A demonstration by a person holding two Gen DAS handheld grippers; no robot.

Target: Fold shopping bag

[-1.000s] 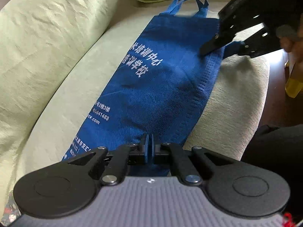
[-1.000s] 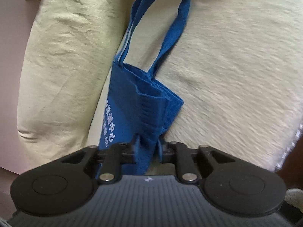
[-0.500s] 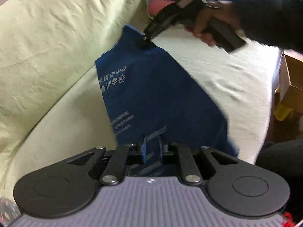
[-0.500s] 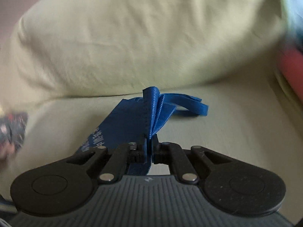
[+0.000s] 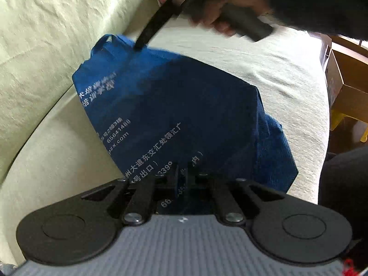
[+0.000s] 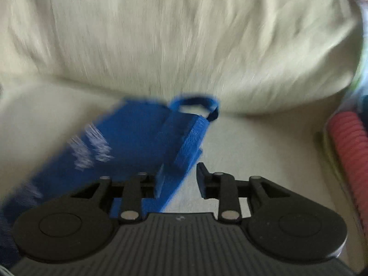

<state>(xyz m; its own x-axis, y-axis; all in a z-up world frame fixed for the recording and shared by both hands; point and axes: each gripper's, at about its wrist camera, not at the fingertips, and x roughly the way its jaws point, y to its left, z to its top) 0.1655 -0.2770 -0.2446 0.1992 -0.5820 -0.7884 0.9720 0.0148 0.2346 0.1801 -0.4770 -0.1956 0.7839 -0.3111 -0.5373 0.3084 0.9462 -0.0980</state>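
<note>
A blue shopping bag (image 5: 184,105) with white print lies folded over on the pale green sofa seat (image 5: 264,57). My left gripper (image 5: 183,170) is shut on the bag's near edge, with fabric pinched between its fingers. At the bag's far end, by the handle loop (image 5: 103,41), the tip of my right gripper (image 5: 140,44) touches the fabric, held by a hand (image 5: 220,20). The blurred right wrist view shows the right gripper (image 6: 179,172) open. A fold of the bag (image 6: 128,142) stands loose between its spread fingers, with the handle loop (image 6: 195,101) beyond.
The sofa's back cushion (image 6: 184,41) rises just behind the bag. A pink ribbed item (image 6: 345,149) lies at the seat's right end. Past the seat edge stand a cardboard box (image 5: 345,80) and something yellow (image 5: 338,119). A dark-clothed leg (image 5: 345,179) is close by.
The right gripper swung the handle end toward the back cushion and then opened, letting go of the fabric. The bag now lies shorter and doubled. The left gripper kept its hold.
</note>
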